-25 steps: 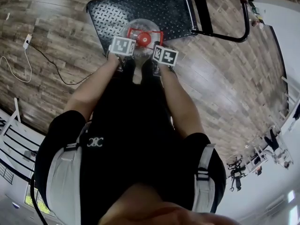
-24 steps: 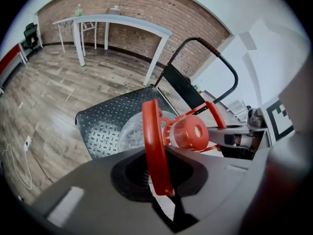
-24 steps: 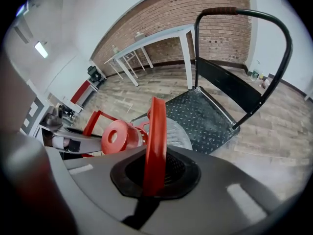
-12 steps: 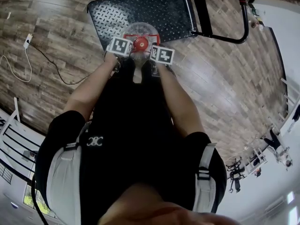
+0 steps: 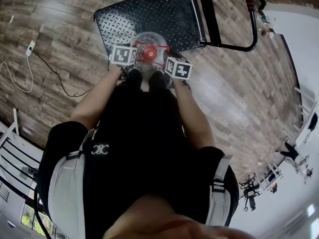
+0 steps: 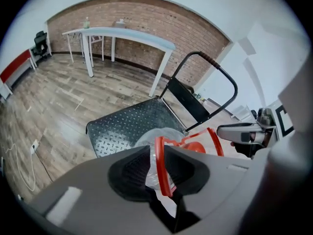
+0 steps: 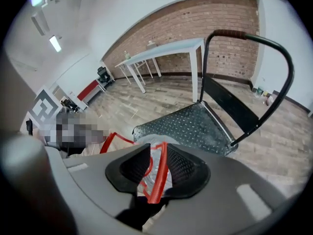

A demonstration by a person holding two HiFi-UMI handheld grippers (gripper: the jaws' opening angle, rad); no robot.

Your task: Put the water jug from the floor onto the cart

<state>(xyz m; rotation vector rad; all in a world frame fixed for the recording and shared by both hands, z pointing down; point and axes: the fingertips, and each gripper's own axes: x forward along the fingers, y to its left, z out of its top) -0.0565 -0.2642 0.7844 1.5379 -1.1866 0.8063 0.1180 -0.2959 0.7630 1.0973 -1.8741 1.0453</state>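
A clear water jug [image 5: 148, 43] with a red cap and a red handle frame [image 5: 158, 59] stands at the near edge of the cart's black tread-plate deck [image 5: 149, 14]. My left gripper [image 6: 157, 169] has the red handle [image 6: 160, 170] between its pads, with a gap on the left side; its jaws have just been closing a little. My right gripper [image 7: 155, 169] straddles the other red handle strap [image 7: 157, 175] without pressing it; its jaws have just been opening. In the head view the marker cubes [image 5: 123, 55] flank the jug's cap.
The cart's black push handle [image 5: 234, 39] rises at the deck's far right end. A white cable and plug [image 5: 30, 46] lie on the wood floor to the left. A white table [image 6: 122, 33] stands against the brick wall beyond the cart.
The two marker cubes have drawn apart on either side of the jug and lifted slightly. The jug now sits over the deck's near edge, its red cap showing between them.
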